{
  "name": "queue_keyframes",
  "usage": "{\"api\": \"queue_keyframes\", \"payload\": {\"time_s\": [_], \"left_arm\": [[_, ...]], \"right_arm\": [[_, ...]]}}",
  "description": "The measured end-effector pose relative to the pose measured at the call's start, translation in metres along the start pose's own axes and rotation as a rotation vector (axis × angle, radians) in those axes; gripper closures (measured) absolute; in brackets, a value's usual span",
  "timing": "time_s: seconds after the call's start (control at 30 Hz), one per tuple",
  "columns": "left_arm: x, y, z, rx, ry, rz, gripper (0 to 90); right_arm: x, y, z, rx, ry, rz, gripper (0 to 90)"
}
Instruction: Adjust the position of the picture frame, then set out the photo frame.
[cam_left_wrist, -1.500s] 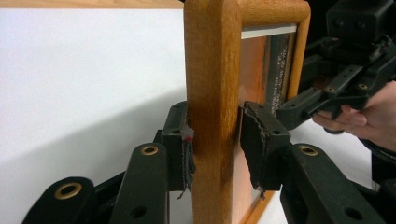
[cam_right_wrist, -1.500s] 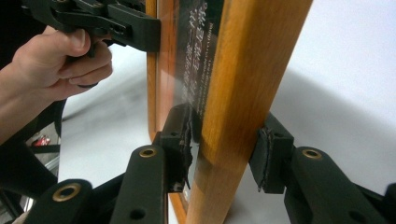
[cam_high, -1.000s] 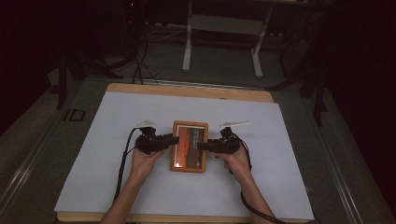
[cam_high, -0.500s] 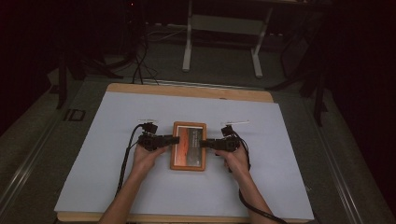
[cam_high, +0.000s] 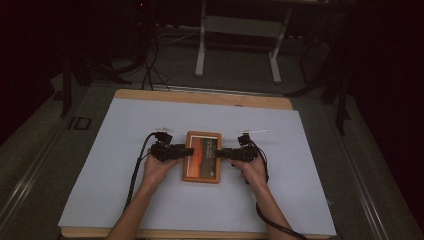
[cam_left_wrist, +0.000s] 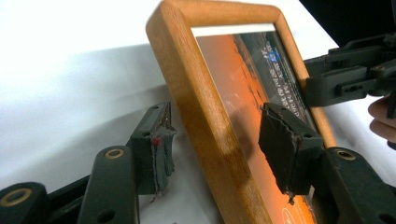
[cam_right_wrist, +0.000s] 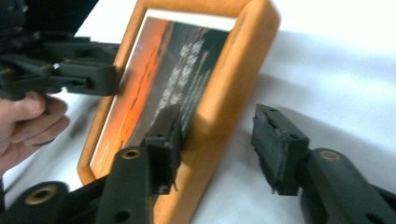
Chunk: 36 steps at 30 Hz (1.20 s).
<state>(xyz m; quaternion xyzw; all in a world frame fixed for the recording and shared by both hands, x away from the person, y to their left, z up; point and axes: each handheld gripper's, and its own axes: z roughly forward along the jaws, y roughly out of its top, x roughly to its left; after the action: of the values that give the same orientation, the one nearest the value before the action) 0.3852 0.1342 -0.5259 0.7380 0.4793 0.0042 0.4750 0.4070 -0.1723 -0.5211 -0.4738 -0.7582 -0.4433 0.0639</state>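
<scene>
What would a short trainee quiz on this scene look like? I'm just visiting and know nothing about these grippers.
1. True or false: the left gripper has its jaws spread, one on each side of the frame edge.
2. What does the frame rest on? A) a white sheet B) a bare floor C) a metal tray
3. Fill in: the right gripper straddles the frame's ____ edge, seen from the person's side.

Key
1. True: in the left gripper view, gaps show between both pads and the wooden edge.
2. A.
3. Right: in the high view it comes in from that side, jaws apart around the edge.
</scene>
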Motion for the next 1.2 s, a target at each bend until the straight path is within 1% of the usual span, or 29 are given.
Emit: {"api": "queue_keyframes", "payload": {"time_s": [0.07, 0.1, 0.17, 0.23, 0.33, 0.37, 0.4, 0.43, 0.53, 0.6, 0.63, 0.73, 0.8, 0.83, 0.87, 0.9, 0.93, 1.0, 1.03, 1.07, 1.1, 1.17, 1.2], "left_arm": [[-0.004, 0.0, -0.006, -0.008, 0.039, 0.032, 42.7], [-0.006, -0.001, -0.009, -0.015, 0.056, 0.051, 42.5], [-0.01, -0.002, -0.015, -0.028, 0.086, 0.08, 42.1], [-0.013, -0.004, -0.021, -0.048, 0.118, 0.096, 41.8], [-0.017, -0.009, -0.033, -0.071, 0.157, 0.13, 41.8], [-0.018, -0.011, -0.037, -0.081, 0.166, 0.137, 41.8], [-0.019, -0.014, -0.043, -0.101, 0.172, 0.142, 41.8], [-0.019, -0.016, -0.046, -0.11, 0.175, 0.144, 41.7], [-0.019, -0.024, -0.056, -0.13, 0.176, 0.145, 41.6], [-0.019, -0.028, -0.061, -0.138, 0.179, 0.135, 41.3], [-0.019, -0.031, -0.065, -0.142, 0.175, 0.125, 41.2], [-0.02, -0.036, -0.07, -0.146, 0.175, 0.12, 41.0], [-0.021, -0.039, -0.072, -0.153, 0.165, 0.101, 40.7], [-0.021, -0.039, -0.072, -0.153, 0.165, 0.101, 40.8], [-0.024, -0.043, -0.073, -0.157, 0.162, 0.098, 40.8], [-0.026, -0.044, -0.073, -0.155, 0.16, 0.103, 40.8], [-0.028, -0.045, -0.073, -0.159, 0.162, 0.107, 40.9], [-0.03, -0.047, -0.073, -0.16, 0.156, 0.108, 40.7], [-0.03, -0.047, -0.073, -0.16, 0.156, 0.108, 40.6], [-0.032, -0.048, -0.072, -0.154, 0.155, 0.111, 40.6], [-0.033, -0.049, -0.072, -0.149, 0.154, 0.111, 40.2], [-0.034, -0.051, -0.071, -0.141, 0.153, 0.115, 40.1], [-0.035, -0.052, -0.07, -0.135, 0.153, 0.117, 40.1]], "right_arm": [[-0.001, 0.001, -0.005, -0.016, -0.009, 0.0, 48.4], [0.0, 0.001, -0.008, -0.024, -0.014, -0.01, 47.6], [0.002, 0.002, -0.013, -0.029, -0.033, -0.047, 47.2], [0.005, 0.003, -0.017, -0.039, -0.06, -0.088, 47.2], [0.012, 0.006, -0.023, -0.054, -0.089, -0.151, 47.4], [0.015, 0.007, -0.025, -0.058, -0.105, -0.178, 47.6], [0.018, 0.009, -0.026, -0.062, -0.115, -0.2, 47.8], [0.022, 0.011, -0.027, -0.068, -0.122, -0.23, 47.8], [0.028, 0.017, -0.027, -0.076, -0.131, -0.269, 47.6], [0.032, 0.022, -0.025, -0.087, -0.133, -0.296, 48.1], [0.034, 0.023, -0.024, -0.091, -0.134, -0.303, 48.6], [0.039, 0.029, -0.02, -0.095, -0.142, -0.334, 51.6], [0.042, 0.032, -0.016, -0.104, -0.158, -0.356, 56.3], [0.042, 0.032, -0.016, -0.104, -0.158, -0.356, 56.3], [0.043, 0.033, -0.015, -0.111, -0.161, -0.365, 58.6], [0.046, 0.036, -0.012, -0.124, -0.164, -0.369, 65.2], [0.047, 0.037, -0.01, -0.126, -0.163, -0.371, 68.6], [0.048, 0.039, -0.008, -0.134, -0.169, -0.382, 74.6], [0.048, 0.039, -0.008, -0.134, -0.169, -0.382, 74.6], [0.05, 0.04, -0.006, -0.137, -0.181, -0.388, 77.6], [0.051, 0.041, -0.004, -0.139, -0.187, -0.407, 83.7], [0.052, 0.041, 0.001, -0.127, -0.214, -0.428, 88.1], [0.052, 0.042, 0.003, -0.119, -0.213, -0.437, 89.3]]}}
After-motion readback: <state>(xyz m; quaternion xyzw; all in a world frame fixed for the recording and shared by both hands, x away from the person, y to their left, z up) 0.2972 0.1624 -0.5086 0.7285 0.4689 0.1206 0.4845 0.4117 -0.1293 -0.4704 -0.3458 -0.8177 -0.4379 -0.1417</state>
